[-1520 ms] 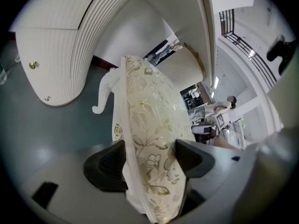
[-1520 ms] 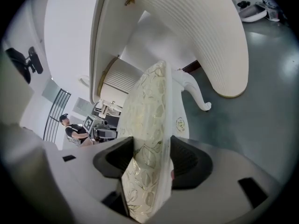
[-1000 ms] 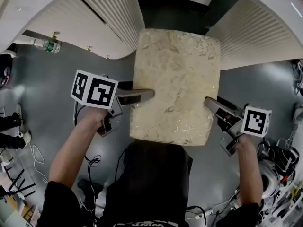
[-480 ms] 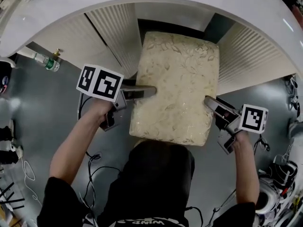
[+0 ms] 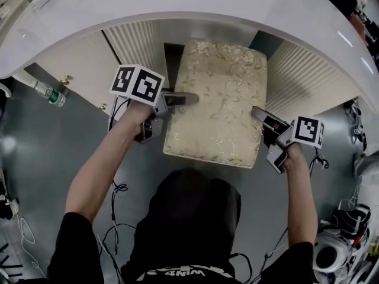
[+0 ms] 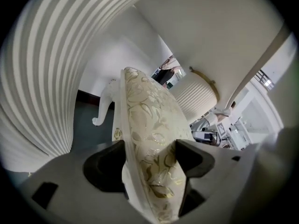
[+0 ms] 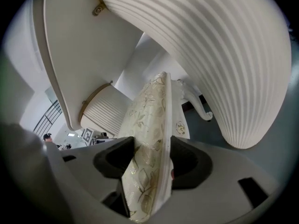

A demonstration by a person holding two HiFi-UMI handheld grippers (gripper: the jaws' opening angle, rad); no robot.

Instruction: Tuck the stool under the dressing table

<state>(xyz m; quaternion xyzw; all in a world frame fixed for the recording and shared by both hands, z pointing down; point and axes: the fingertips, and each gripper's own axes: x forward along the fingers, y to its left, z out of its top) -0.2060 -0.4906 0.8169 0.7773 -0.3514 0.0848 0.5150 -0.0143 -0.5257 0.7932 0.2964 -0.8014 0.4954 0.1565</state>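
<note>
The stool (image 5: pixel 216 102) has a cream seat with a gold leaf pattern; its far end lies under the white curved top of the dressing table (image 5: pixel 177 7). My left gripper (image 5: pixel 180 97) is shut on the seat's left edge and my right gripper (image 5: pixel 260 116) on its right edge. In the left gripper view the seat edge (image 6: pixel 149 125) fills the gap of the left gripper (image 6: pixel 149 160), with a white curved stool leg (image 6: pixel 105 107) beyond. The right gripper view shows the seat edge (image 7: pixel 149 125) clamped in the right gripper (image 7: pixel 148 160), and another leg (image 7: pixel 198 104).
Ribbed white cabinets flank the knee space, one at left (image 5: pixel 139 43) and one at right (image 5: pixel 296 70), close to both grippers. A bottle (image 5: pixel 46 92) lies on the grey floor at left. Cables (image 5: pixel 115 194) trail near the person's feet; gear sits at lower right (image 5: pixel 337 247).
The stool and both grippers have moved forward into the gap between the ribbed cabinets. The table top now covers more of the seat's far end.
</note>
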